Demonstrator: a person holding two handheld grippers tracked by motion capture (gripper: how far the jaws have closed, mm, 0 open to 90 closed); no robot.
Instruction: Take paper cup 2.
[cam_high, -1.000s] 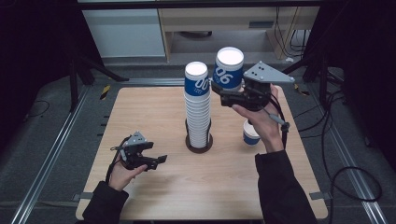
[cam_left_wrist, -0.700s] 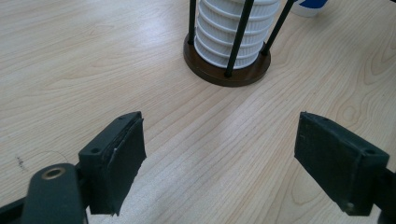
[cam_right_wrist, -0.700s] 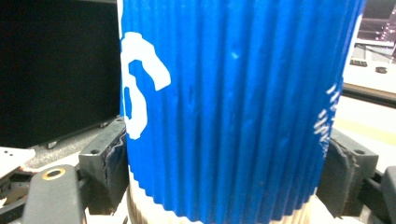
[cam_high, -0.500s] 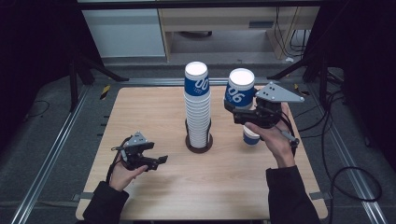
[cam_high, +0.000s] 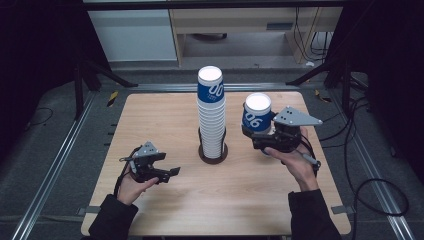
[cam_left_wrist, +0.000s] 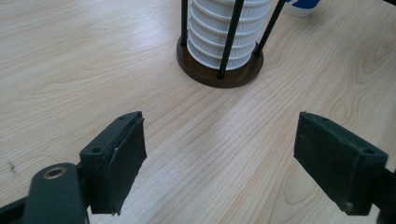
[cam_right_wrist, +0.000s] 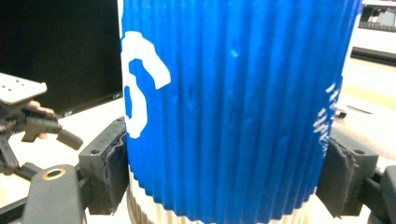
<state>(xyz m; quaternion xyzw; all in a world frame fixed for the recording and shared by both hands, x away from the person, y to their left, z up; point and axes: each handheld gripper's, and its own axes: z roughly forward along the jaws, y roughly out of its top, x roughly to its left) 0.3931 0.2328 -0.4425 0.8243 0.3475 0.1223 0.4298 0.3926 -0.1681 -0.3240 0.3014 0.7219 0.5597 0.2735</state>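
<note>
The right gripper (cam_high: 264, 135) has its jaws clamped on a blue cup (cam_high: 257, 114) beside the cup stack (cam_high: 211, 115), the left gripper (cam_high: 162, 171) gapes empty, low over the pale wooden surface (cam_high: 150, 115), dark room around.

The pale wooden tabletop (cam_high: 165, 125) carries a round dark wooden stand (cam_high: 213, 152) near its middle, with thin black rods rising around a tall stack of ribbed white cups (cam_high: 212, 117) topped in blue. A blue-and-white cup (cam_left_wrist: 303, 5) stands near the stand.
</note>
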